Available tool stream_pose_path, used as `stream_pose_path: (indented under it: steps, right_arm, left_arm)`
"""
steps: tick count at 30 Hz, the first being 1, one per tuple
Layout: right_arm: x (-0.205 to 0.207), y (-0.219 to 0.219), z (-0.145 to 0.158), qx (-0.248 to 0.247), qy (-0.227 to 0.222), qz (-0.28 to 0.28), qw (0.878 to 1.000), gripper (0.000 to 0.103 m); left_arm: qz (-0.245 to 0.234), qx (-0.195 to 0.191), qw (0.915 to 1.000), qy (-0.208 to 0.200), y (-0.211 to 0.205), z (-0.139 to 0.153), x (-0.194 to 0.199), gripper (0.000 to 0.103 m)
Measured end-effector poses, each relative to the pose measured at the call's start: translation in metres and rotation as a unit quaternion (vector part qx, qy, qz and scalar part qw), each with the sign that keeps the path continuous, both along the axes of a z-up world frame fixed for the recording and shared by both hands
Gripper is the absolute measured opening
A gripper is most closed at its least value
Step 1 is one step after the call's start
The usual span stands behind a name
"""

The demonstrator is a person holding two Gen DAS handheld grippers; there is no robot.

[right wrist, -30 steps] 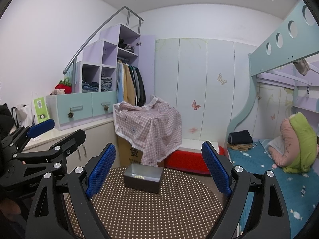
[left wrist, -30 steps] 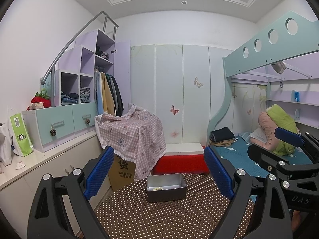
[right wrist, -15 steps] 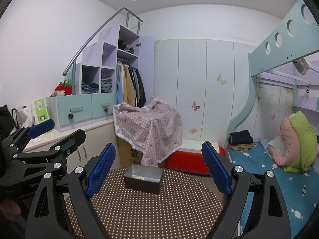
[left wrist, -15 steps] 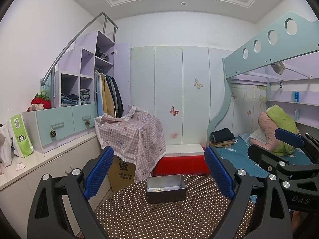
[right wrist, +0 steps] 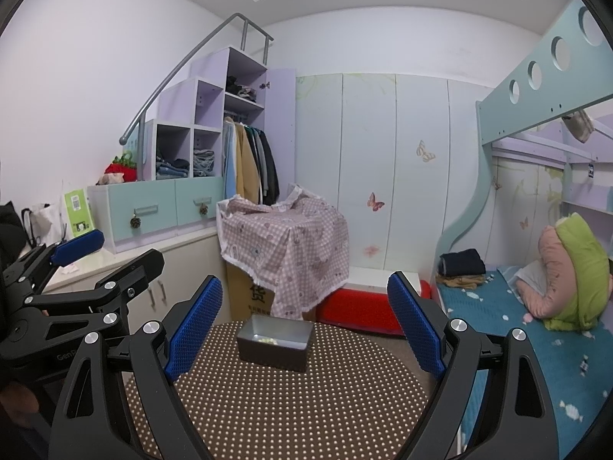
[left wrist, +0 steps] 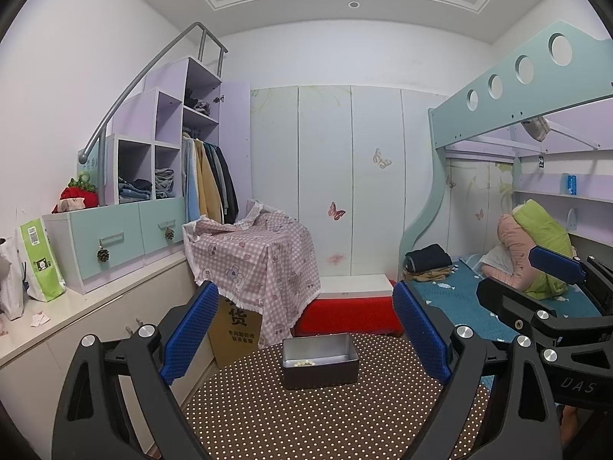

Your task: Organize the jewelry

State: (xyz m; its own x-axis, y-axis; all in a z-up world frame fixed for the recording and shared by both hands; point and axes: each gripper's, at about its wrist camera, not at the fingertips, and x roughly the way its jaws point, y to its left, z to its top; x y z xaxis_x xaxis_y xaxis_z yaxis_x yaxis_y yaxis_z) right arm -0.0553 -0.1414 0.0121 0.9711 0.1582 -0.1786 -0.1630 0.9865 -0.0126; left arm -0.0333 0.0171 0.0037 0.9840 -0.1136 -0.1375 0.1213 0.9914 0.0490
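A small grey metal tin (left wrist: 320, 360) sits at the far side of a round brown dotted table (left wrist: 329, 418). Pale beaded jewelry (left wrist: 301, 363) lies inside it. The tin (right wrist: 274, 342) and the jewelry (right wrist: 268, 340) also show in the right wrist view. My left gripper (left wrist: 304, 335) is open and empty, held above the table short of the tin. My right gripper (right wrist: 305, 331) is open and empty, beside the left one; it shows at the right edge of the left wrist view (left wrist: 536, 280). The left gripper shows at the left of the right wrist view (right wrist: 103, 260).
A box draped in pink checked cloth (left wrist: 256, 264) stands behind the table. A red bench (left wrist: 346, 316) lies beyond it. A white counter with drawers (left wrist: 95, 291) runs along the left. A bunk bed with blue bedding (left wrist: 479, 295) is on the right.
Both grippers stay open and almost still. The views have shifted only very slightly.
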Motion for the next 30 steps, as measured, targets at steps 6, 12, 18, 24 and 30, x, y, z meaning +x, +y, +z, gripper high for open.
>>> stream_pose_path:
  steps: [6, 12, 18, 24, 30]
  right_arm:
    - [0.0008, 0.0005, -0.0003, 0.0, 0.0, 0.0, 1.0, 0.085]
    - [0.0007, 0.0007, -0.0003, 0.001, 0.0, 0.0, 1.0, 0.085]
    - [0.0001, 0.0018, -0.001, -0.001, 0.0, 0.0, 1.0, 0.085]
    - [0.0006, 0.0039, -0.005, 0.002, 0.001, -0.002, 1.0, 0.085]
    - [0.0007, 0.0037, -0.005, 0.002, 0.001, -0.002, 1.0, 0.085]
  left_arm:
    - [0.0, 0.0, 1.0, 0.0, 0.0, 0.0001, 0.0001, 0.089]
    - [0.0, 0.0, 1.0, 0.0, 0.0, 0.0002, 0.0, 0.089]
    - [0.001, 0.0, 1.0, -0.001, 0.0022, -0.0012, -0.0004, 0.089]
    - [0.002, 0.002, 1.0, -0.004, 0.0025, -0.002, -0.0012, 0.089]
    - [0.002, 0.001, 1.0, -0.005, 0.0025, -0.002, -0.0008, 0.089]
